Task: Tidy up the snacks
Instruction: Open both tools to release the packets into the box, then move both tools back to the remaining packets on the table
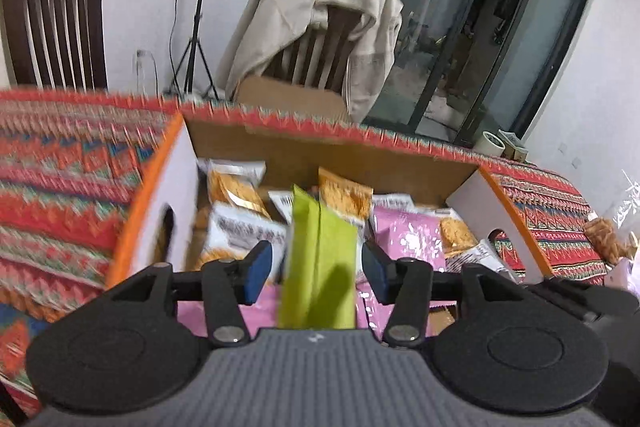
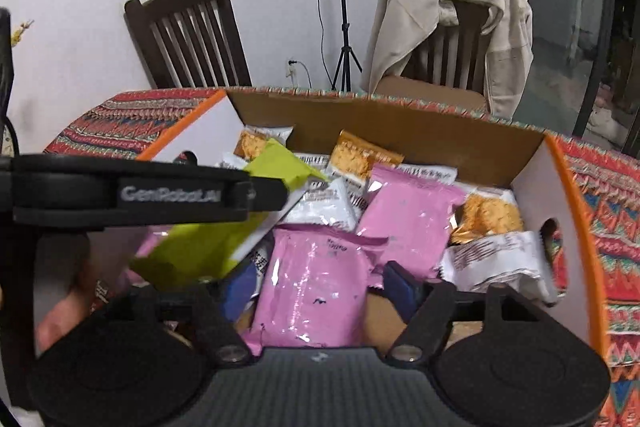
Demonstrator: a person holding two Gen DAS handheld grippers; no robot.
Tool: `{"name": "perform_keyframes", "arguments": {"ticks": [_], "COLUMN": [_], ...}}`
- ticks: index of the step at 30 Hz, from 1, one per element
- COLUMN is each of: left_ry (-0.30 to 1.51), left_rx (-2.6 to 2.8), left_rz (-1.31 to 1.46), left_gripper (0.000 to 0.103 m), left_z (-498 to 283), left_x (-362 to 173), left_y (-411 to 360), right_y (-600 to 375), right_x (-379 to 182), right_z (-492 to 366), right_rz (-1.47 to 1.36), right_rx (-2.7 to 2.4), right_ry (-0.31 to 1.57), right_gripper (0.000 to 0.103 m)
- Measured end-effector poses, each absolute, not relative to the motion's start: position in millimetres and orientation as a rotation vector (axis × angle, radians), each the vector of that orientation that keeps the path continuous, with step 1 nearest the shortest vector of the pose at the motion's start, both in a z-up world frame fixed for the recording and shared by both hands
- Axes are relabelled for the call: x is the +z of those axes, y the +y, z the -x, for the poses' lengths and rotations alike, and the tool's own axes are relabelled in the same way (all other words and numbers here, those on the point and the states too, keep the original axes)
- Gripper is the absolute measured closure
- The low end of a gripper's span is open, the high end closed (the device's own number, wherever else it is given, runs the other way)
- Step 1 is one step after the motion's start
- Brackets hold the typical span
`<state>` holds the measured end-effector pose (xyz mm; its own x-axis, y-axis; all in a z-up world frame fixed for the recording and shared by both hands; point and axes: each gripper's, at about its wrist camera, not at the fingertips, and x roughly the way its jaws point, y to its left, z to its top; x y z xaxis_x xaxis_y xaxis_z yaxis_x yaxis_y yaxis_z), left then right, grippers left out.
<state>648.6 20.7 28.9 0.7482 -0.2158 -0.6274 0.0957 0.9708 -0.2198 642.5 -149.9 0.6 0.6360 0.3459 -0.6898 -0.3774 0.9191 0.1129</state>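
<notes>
Dropping green packet into box

My left gripper [image 1: 316,267] jaws stand apart around the green packet [image 1: 320,267] — released, I judge. Right gripper [image 2: 316,291] open over a pink packet [image 2: 312,287]. Box [image 1: 176,179] wall at ten o'clock — next, withdraw left.

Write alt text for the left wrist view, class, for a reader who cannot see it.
The left tongs stand open around an upright green snack packet above a cardboard box filled with pink, white and orange snack packets. The box rests on a table with a red patterned cloth; behind it a beige jacket hangs over a wooden chair.
</notes>
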Motion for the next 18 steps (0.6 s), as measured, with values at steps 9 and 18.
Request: {"name": "perform_keyframes", "arguments": {"ticks": [9,18], "left_ry": [0.536,0.444], "left_rx": [-0.232,-0.308], "left_rz": [-0.004,-0.033], "left_gripper": [0.030,0.016], "left_z": [-552.9,-415.2], "left_x": [115.8,154.5], "left_y": [28.3,36.4], "right_y": [-192.1,-231.5], "right_x": [80.6,132.4], "right_z": [-578.5,-457.5], "right_rz": [0.098,0.133], "right_rx": [0.404,0.418], "right_ry": [0.641,0.512], "right_gripper": [0.025,0.016]}}
